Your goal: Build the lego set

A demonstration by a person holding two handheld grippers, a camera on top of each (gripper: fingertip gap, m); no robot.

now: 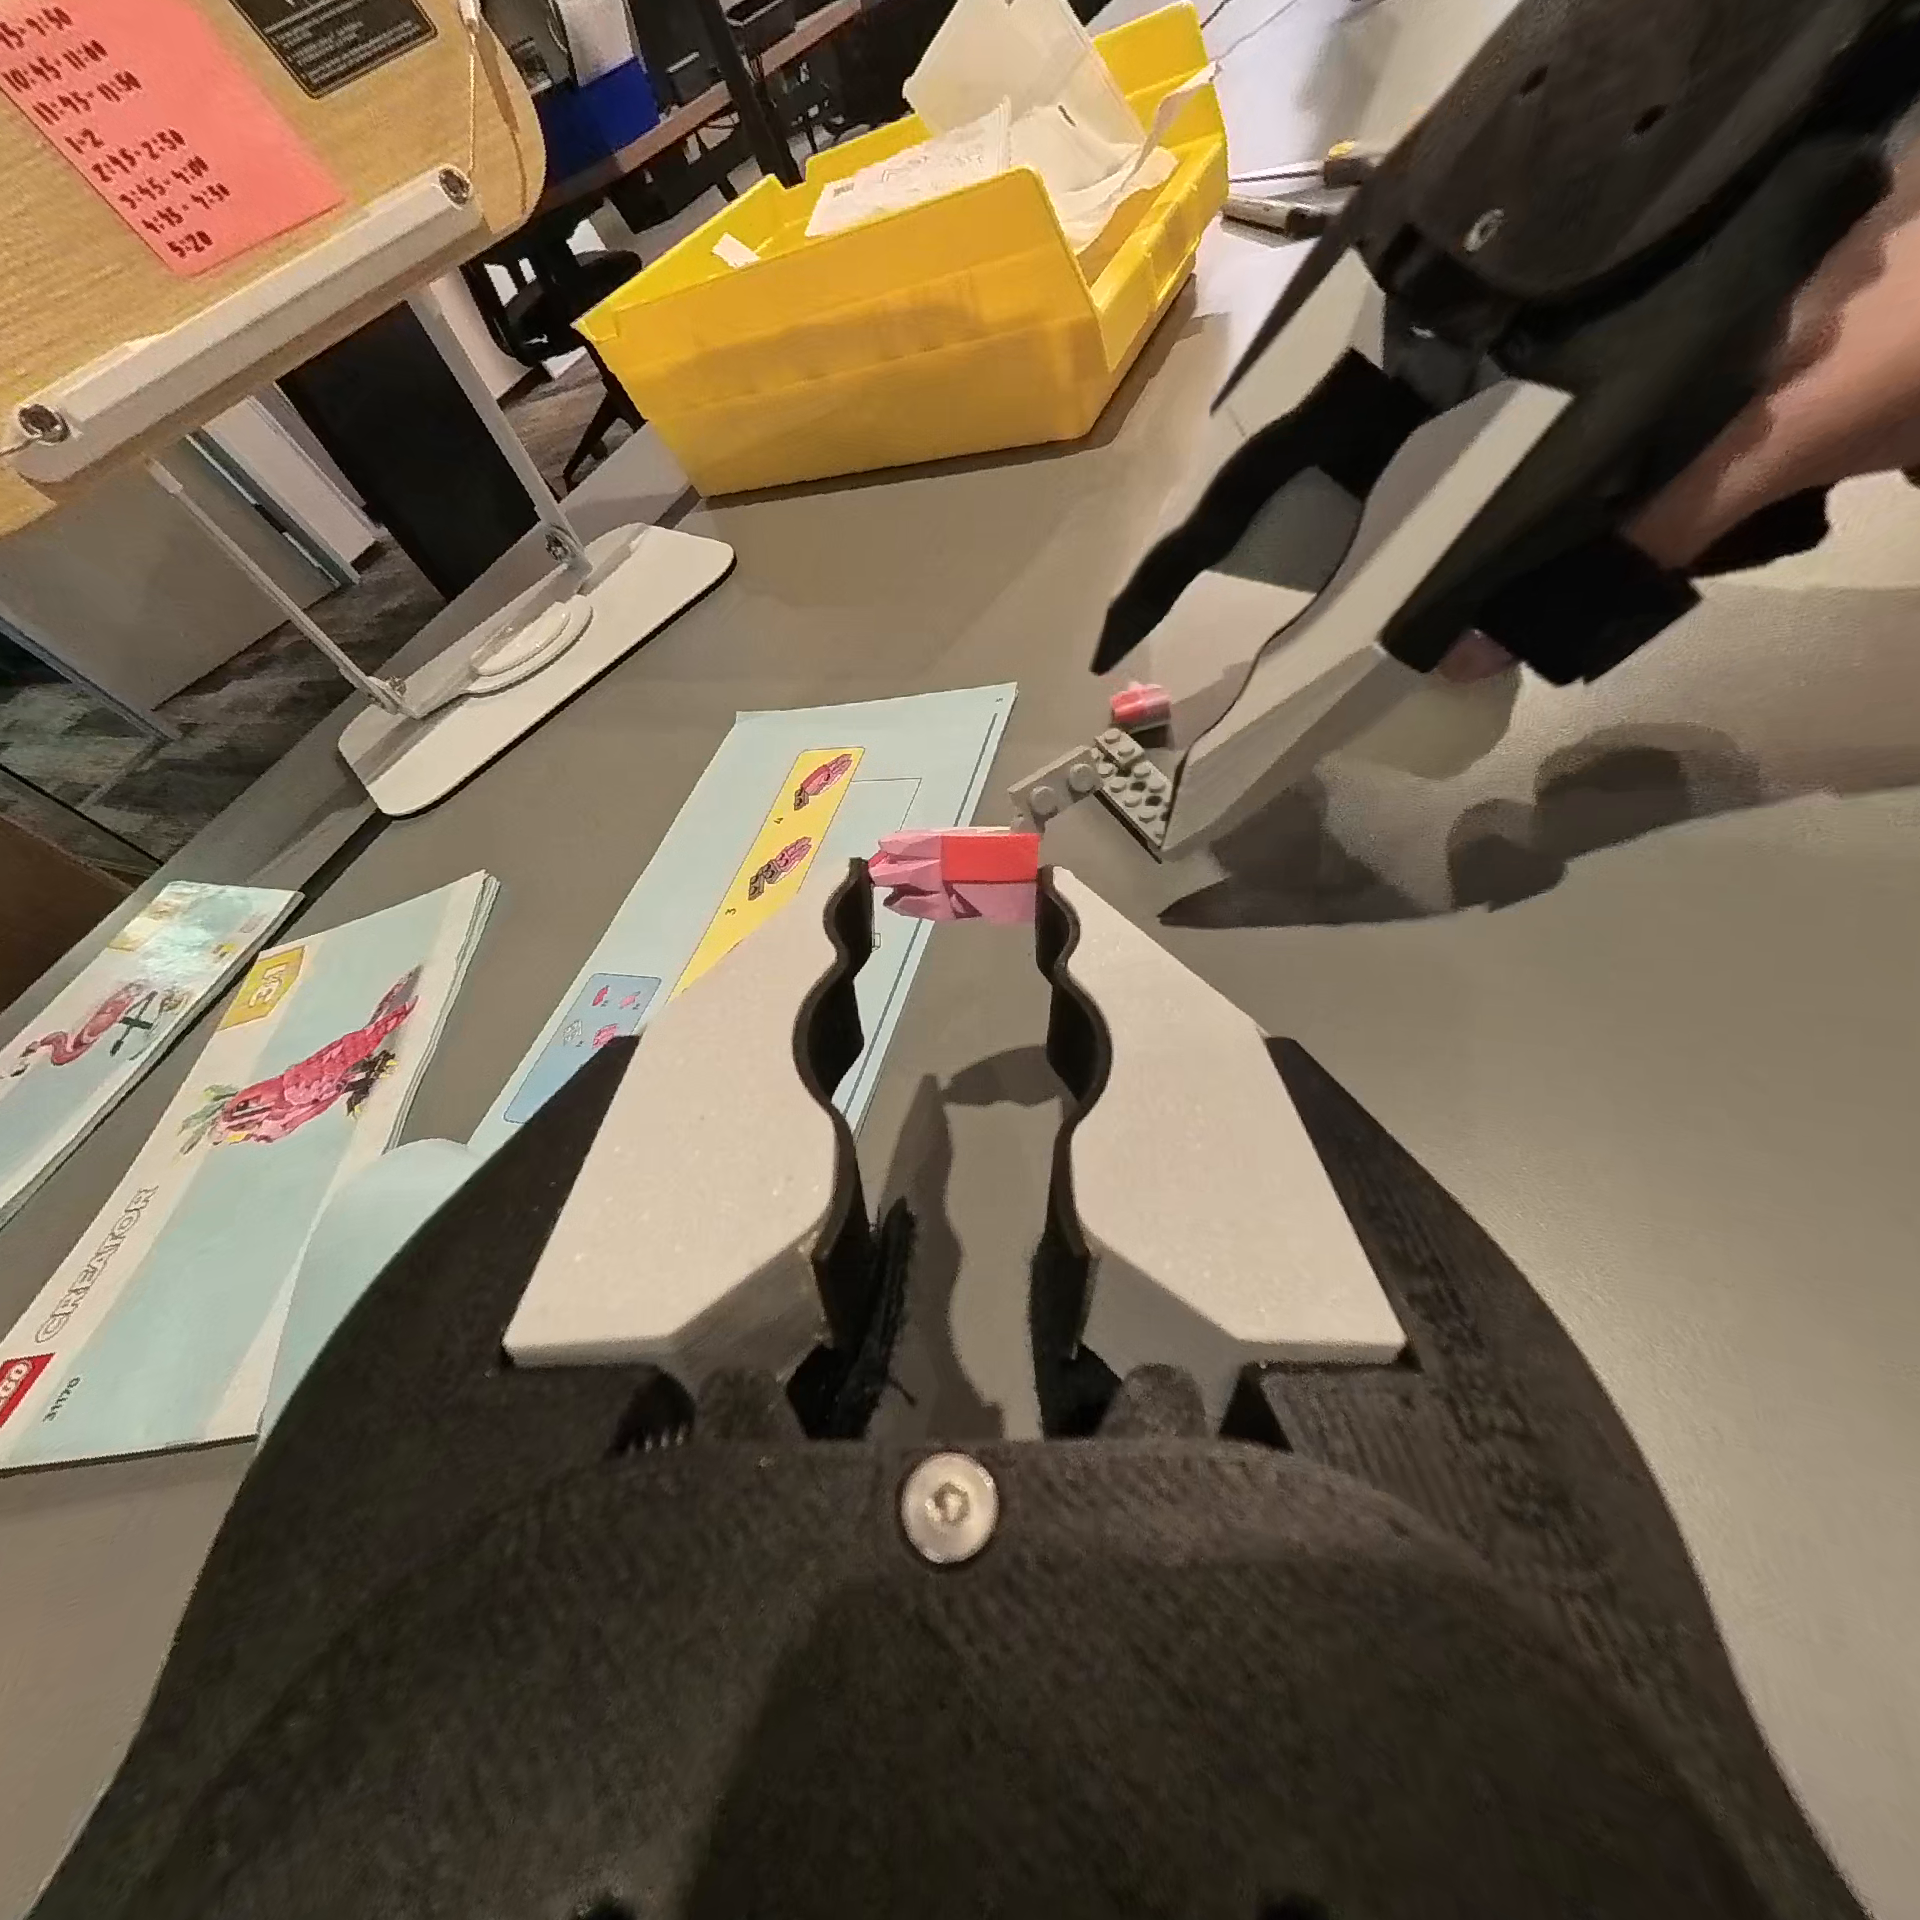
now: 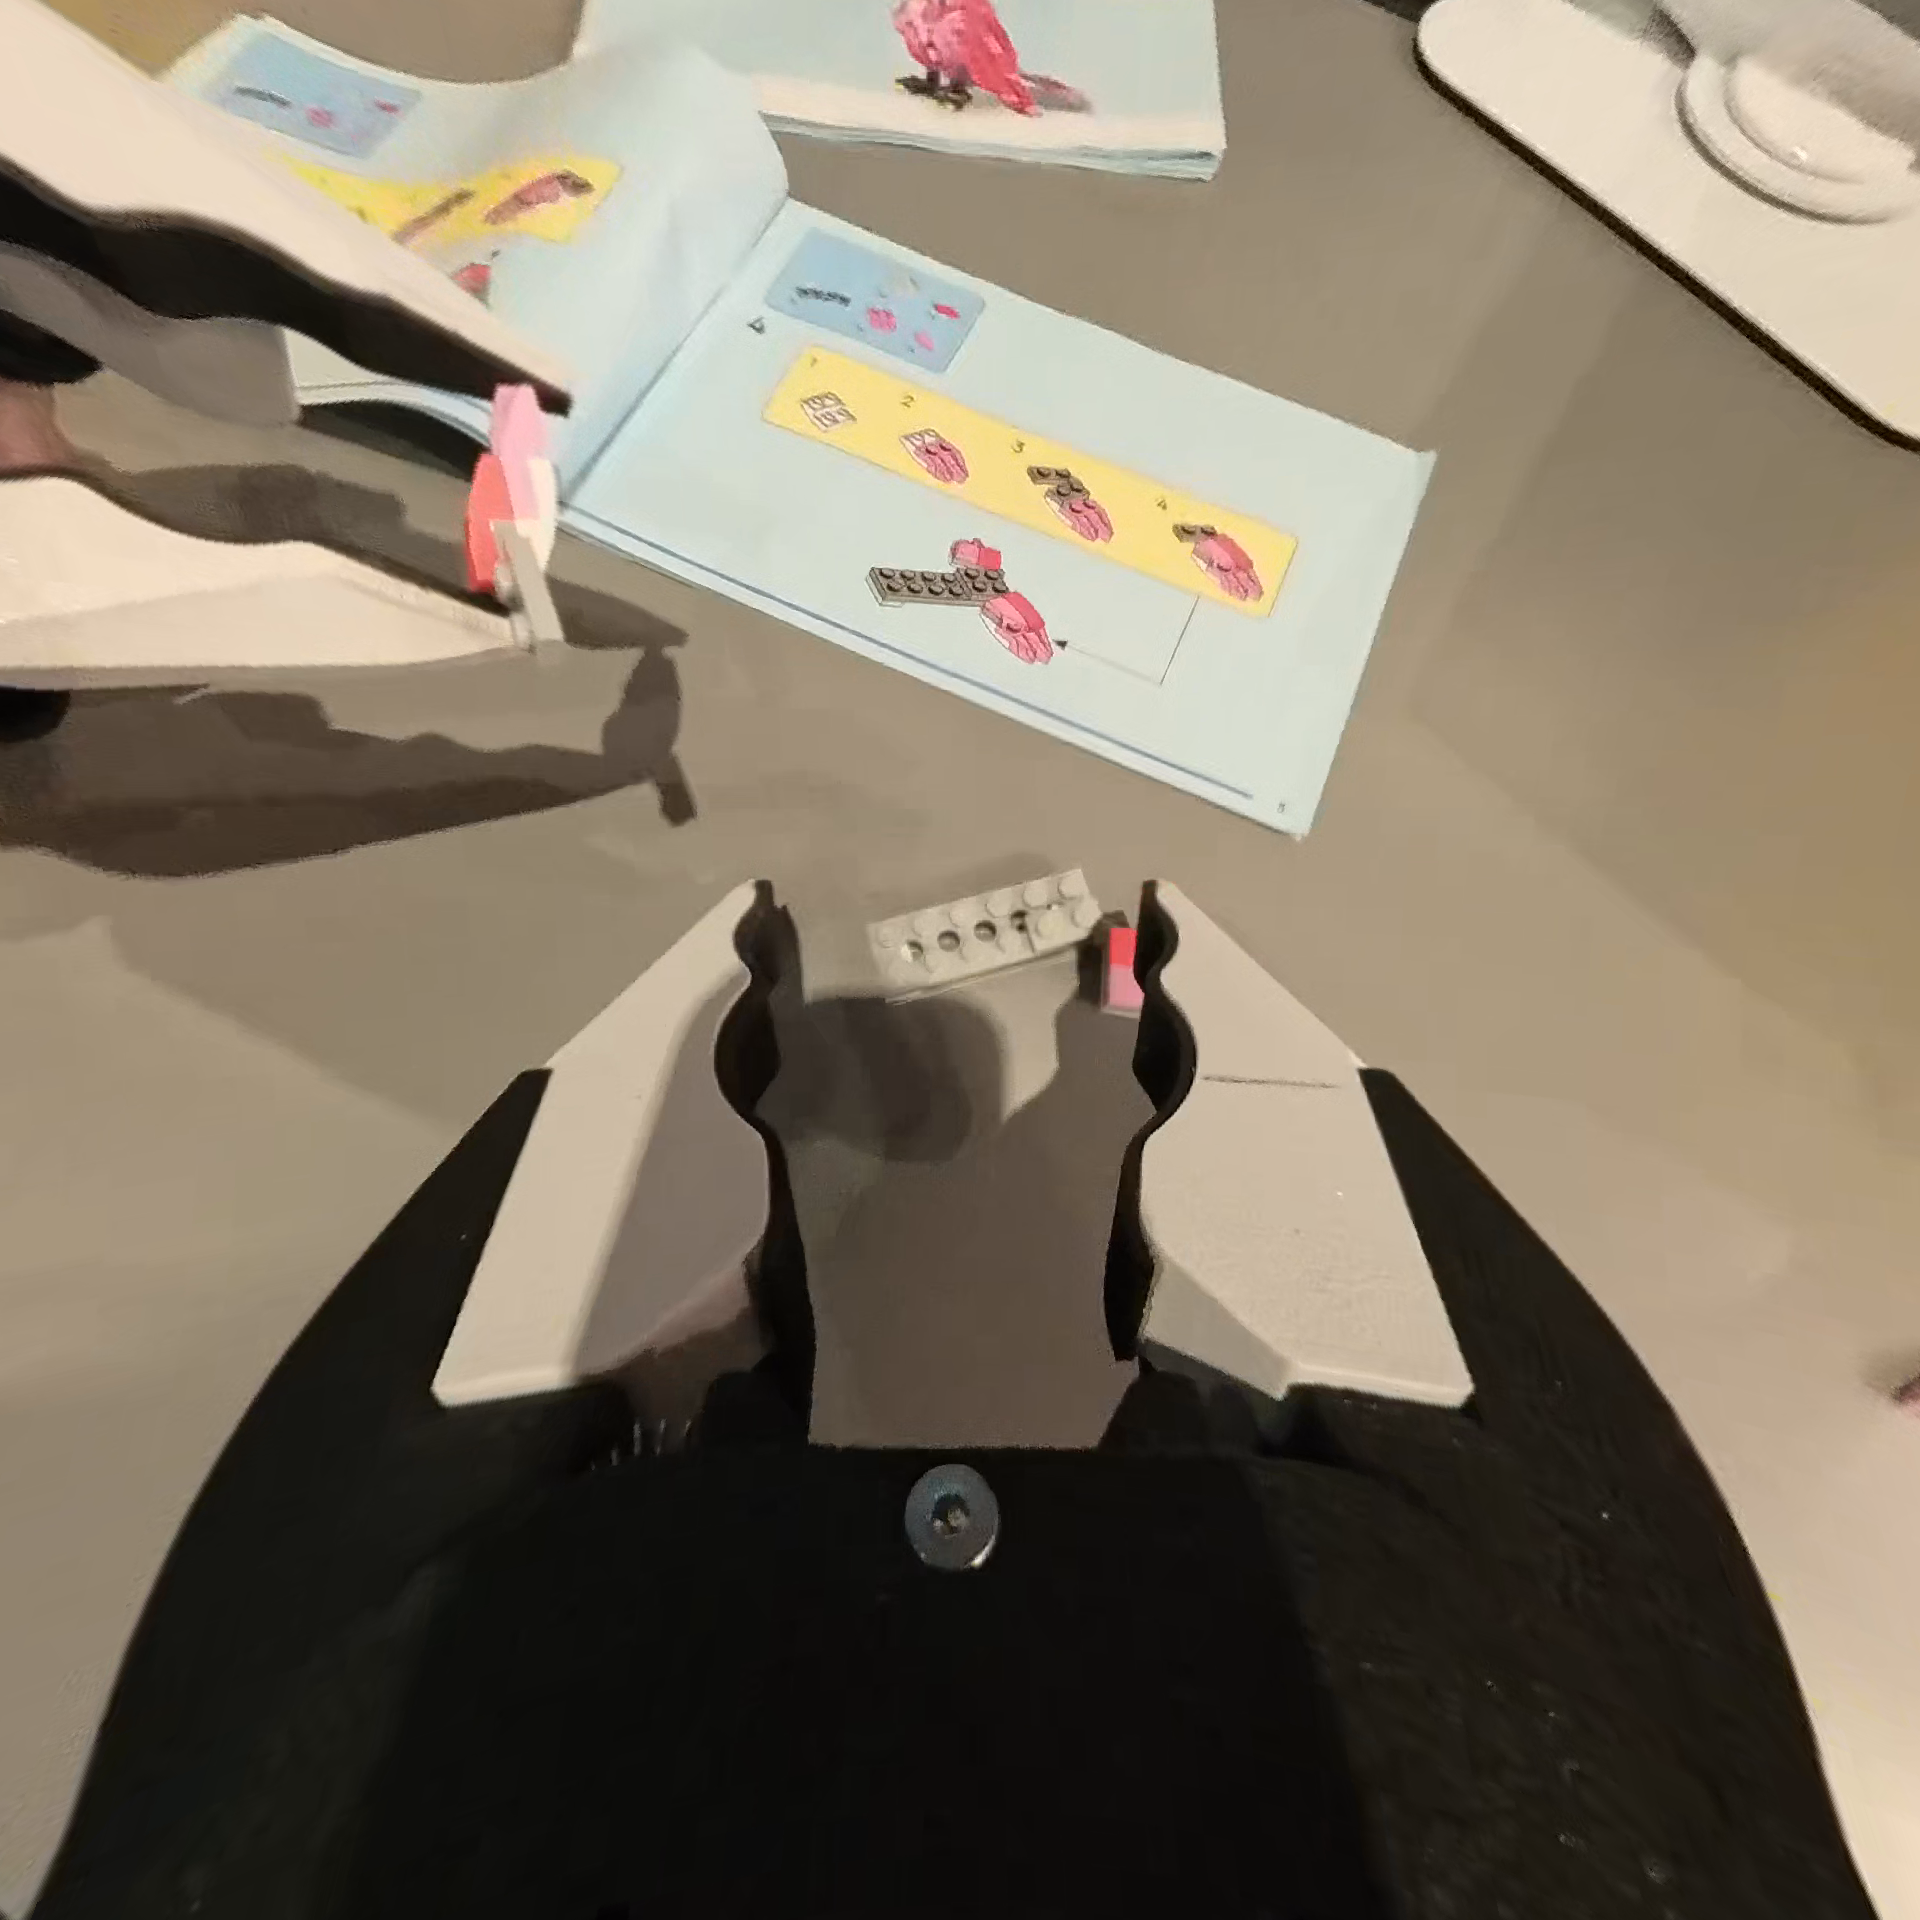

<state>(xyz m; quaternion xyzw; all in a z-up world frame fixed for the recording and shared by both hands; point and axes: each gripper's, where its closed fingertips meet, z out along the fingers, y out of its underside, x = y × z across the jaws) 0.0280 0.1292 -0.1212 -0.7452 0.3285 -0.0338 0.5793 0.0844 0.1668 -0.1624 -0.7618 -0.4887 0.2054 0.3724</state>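
Note:
My left gripper (image 1: 954, 883) is shut on a small pink and red lego assembly (image 1: 961, 878), held above the grey table. It also shows at the left of the right wrist view (image 2: 540, 509), with the assembly (image 2: 509, 488) between its tips. My right gripper (image 2: 956, 899) is open, tips low over the table, around a grey studded plate (image 2: 987, 930) lying flat. A small red and pink piece (image 2: 1120, 966) sits close to its right finger. In the left wrist view the right gripper (image 1: 1138, 758) comes from the upper right over the plate (image 1: 1091, 779) and small piece (image 1: 1140, 707).
An open instruction booklet (image 2: 1039, 520) lies just beyond the plate, and also shows in the left wrist view (image 1: 935, 748). Closed booklets (image 1: 260, 1143) lie to the left. A yellow bin (image 1: 883, 343) with papers stands at the back. A white stand base (image 1: 540, 665) rests on the table.

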